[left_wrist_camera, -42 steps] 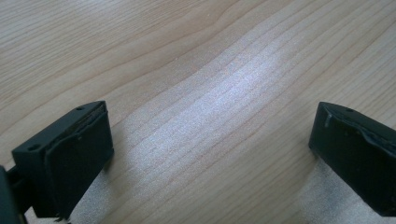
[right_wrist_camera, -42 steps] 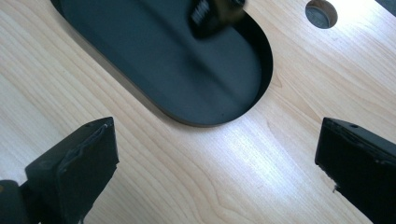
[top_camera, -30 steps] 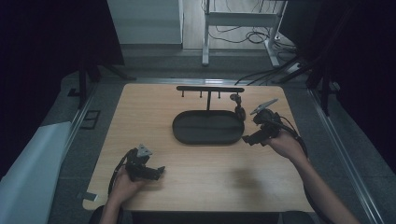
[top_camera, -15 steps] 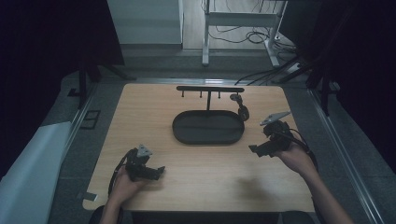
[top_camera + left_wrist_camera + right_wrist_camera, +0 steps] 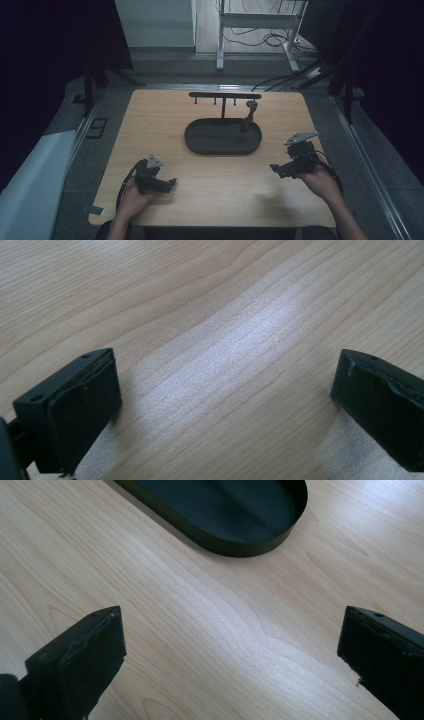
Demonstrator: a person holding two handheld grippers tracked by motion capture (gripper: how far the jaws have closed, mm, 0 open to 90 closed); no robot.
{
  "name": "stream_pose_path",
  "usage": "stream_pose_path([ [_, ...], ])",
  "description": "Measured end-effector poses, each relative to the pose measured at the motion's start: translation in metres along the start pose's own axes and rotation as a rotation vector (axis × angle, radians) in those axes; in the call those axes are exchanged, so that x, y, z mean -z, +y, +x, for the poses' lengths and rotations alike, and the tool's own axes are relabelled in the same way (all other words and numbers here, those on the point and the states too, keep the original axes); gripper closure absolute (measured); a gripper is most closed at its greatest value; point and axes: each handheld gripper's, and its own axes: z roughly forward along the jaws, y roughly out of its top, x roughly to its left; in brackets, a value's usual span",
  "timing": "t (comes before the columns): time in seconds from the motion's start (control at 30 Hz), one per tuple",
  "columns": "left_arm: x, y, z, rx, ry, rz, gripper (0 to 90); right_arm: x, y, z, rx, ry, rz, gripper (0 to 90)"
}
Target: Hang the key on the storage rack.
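The right gripper (image 5: 278, 170), jaws spread wide and empty, hovers over bare wood with the black oval metal tray (image 5: 200, 145) ahead and to its left, the tray's long axis running across the light wooden table (image 5: 150, 120). A small dark hanging piece (image 5: 248, 116) dangles from the black T-shaped rack (image 5: 225, 95) above the tray's right end, nearer this gripper than the left gripper (image 5: 167, 184), which is also open and empty.

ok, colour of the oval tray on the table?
Black, matte; the oval tray shows whole in the high view, its rim closest in the right gripper view.

A shallow black oval tray (image 5: 200, 142) lies flat at the wooden surface's centre, a small dark upright figure (image 5: 247, 117) at its right end.
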Motion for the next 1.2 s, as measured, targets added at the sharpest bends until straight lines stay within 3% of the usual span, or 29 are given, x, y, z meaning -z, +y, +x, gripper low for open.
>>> stream_pose_path([
  [0.33, 0.0, -0.001, -0.001, 0.002, 0.003, 0.001, 0.0, -0.023, -0.02, 0.009, -0.025, 0.012, -0.006, 0.0],
  [0.67, 0.001, -0.001, -0.001, 0.004, 0.004, -0.002, 0.0, -0.046, -0.046, 0.016, -0.085, 0.017, -0.074, 0.0],
  [0.9, 0.0, -0.001, -0.001, 0.008, 0.004, -0.006, 0.0, -0.057, -0.062, 0.02, -0.087, -0.002, -0.117, 0.0],
  [1.07, 0.0, 0.0, -0.001, 0.007, 0.003, -0.006, 0.0, -0.064, -0.073, 0.022, -0.059, -0.034, -0.103, 0.0],
  [1.2, 0.0, 0.0, -0.001, 0.006, 0.004, -0.004, 0.0, -0.068, -0.077, 0.022, -0.068, -0.013, -0.08, 0.0],
])
